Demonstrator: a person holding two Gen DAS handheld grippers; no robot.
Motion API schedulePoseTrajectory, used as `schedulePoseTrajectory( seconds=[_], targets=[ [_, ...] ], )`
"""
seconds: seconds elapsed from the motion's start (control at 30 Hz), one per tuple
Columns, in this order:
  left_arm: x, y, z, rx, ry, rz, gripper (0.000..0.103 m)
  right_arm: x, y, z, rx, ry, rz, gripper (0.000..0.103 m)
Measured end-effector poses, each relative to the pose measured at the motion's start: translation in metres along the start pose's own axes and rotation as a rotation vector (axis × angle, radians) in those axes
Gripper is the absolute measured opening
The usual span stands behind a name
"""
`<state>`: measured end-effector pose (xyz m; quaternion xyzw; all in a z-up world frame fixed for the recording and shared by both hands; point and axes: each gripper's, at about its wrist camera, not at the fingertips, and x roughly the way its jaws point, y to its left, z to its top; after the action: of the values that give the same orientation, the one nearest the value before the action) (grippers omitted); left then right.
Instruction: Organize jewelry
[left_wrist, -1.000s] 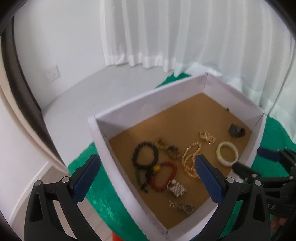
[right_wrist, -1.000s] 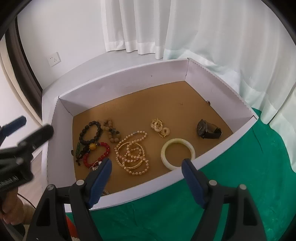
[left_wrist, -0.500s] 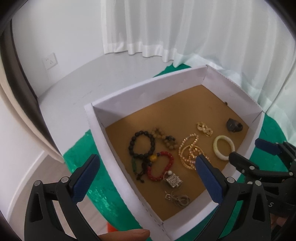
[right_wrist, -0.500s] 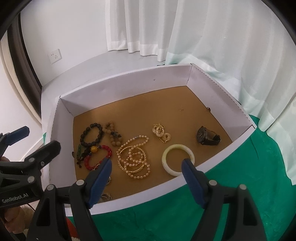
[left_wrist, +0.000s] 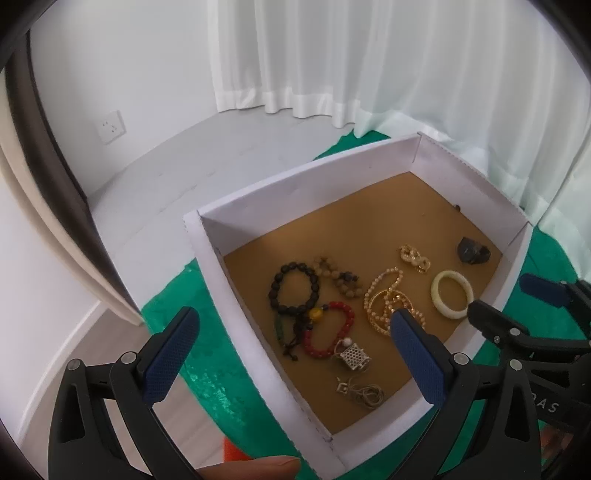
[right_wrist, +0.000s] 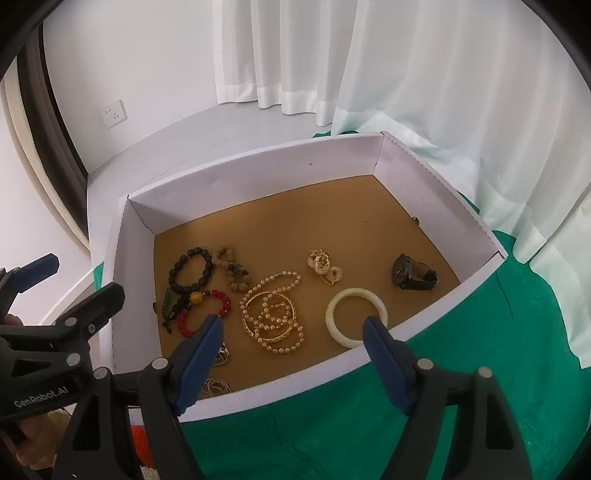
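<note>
Jewelry loose on brown floor of white box (right_wrist: 258, 177), box on green-covered tabletop (right_wrist: 369, 424). Pale bangle (right_wrist: 356, 317) near right: rigid, smooth, likely slippery and chip-prone; best pinched across one side of the rim. Pearl strand (right_wrist: 273, 314) tangled with gold bangles at near centre: limp, light, apt to drag neighbours; lift at a free loop. Black bead bracelet (right_wrist: 190, 269) far left. Right gripper (right_wrist: 291, 350) and left gripper (left_wrist: 291, 339): jaws wide, holding nothing, poised above near edge.

White box (right_wrist: 258, 184) with a tan floor on green cloth (right_wrist: 480, 369) — red beads (right_wrist: 221, 302), pale-green bangle (right_wrist: 334, 314).
</note>
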<state>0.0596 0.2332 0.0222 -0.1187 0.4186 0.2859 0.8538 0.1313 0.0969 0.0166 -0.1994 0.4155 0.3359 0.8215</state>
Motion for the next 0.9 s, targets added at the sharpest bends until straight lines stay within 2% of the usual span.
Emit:
schedulePoseTrajectory(
  seconds=[0.13, 0.5, 0.9],
  targets=[
    [-0.004, -0.003, 0.004, 0.001, 0.006, -0.018, 0.103, -0.007, -0.005, 0.0, 0.007, 0.001, 0.0, 0.079],
    [-0.028, -0.011, 0.017, 0.018, -0.043, 0.0, 0.103, -0.031, -0.015, 0.009, -0.004, -0.023, -0.006, 0.079],
    [-0.028, -0.008, 0.018, 0.012, -0.045, 0.01, 0.102, -0.033, -0.015, 0.012, -0.014, -0.035, -0.021, 0.079]
  ],
)
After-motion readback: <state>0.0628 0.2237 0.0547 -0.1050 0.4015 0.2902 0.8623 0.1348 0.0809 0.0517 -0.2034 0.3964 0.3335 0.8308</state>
